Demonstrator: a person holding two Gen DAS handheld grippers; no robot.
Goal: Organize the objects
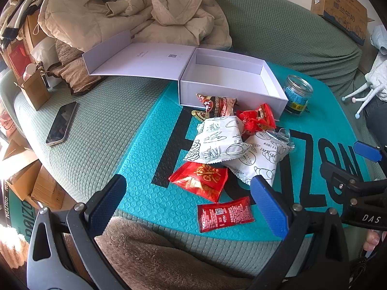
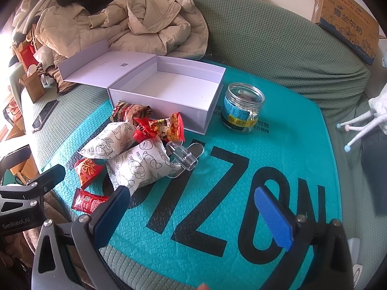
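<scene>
A pile of snack packets lies on the teal mat just in front of the open white box, ahead of the left gripper, whose jaws stand wide apart and empty with a small red packet between them. The right gripper, also wide open and empty, hovers over bare mat with the pile off to its left. Its view alone shows a clear plastic piece beside the pile and the jar fully, next to the box.
</scene>
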